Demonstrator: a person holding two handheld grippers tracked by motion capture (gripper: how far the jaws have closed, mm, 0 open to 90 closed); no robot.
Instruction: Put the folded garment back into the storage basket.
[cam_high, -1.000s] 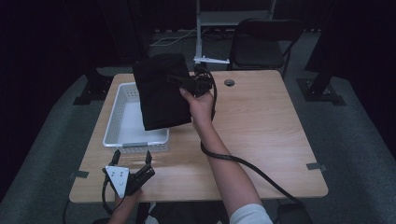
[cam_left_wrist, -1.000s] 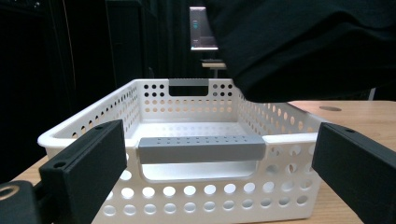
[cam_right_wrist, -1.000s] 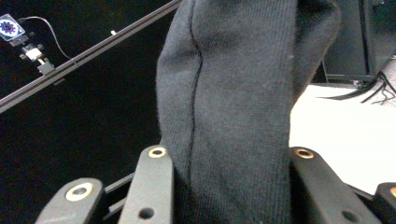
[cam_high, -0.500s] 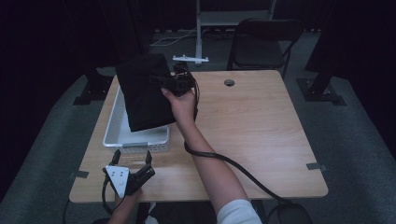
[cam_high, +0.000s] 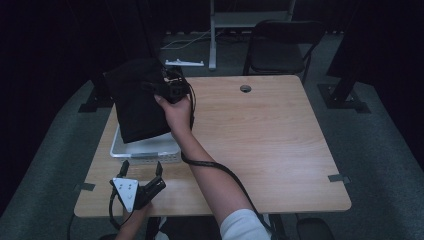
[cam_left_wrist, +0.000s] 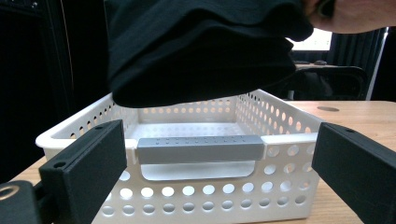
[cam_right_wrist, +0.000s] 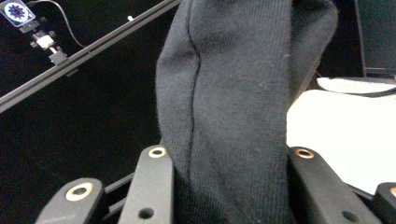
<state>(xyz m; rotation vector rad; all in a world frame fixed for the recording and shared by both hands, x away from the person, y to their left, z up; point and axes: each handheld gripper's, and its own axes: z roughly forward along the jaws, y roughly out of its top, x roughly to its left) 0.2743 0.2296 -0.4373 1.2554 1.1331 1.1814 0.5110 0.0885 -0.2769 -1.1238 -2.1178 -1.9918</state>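
My right gripper (cam_high: 167, 91) is clamped on a folded black knit cloth (cam_high: 137, 100); in the right gripper view the two black jaws press on either side of a thick fold of that cloth (cam_right_wrist: 233, 107), whose ribbed weave and one seam run up between them. I hold it in the air at the far left of the light wooden worktop (cam_high: 260, 145), above the white perforated plastic basket (cam_high: 145, 150), and in the high view the cloth hangs down as a dark slab that covers the far part of the basket. My right hand (cam_high: 176, 111) grips the gripper's body with the forearm reaching in from the near edge, and the black cable (cam_high: 210, 167) trails back along the arm across the worktop. My left gripper (cam_high: 140, 172) rests at the near left edge of the worktop, just on the near side of the basket, its grey three-cornered plate facing up and its jaws standing wide apart with nothing between them. In the left gripper view those two jaws frame the basket's near wall (cam_left_wrist: 205, 191), with its rows of round holes and a grey handle bar (cam_left_wrist: 201, 149) across the cut-out, and the cloth's lower edge (cam_left_wrist: 201, 70) hangs just above the basket's rim without touching it. The basket's floor, so far as it shows, lies bare. Beyond the far edge of the worktop stands a dark folding chair (cam_high: 282, 45) on the grey carpet.
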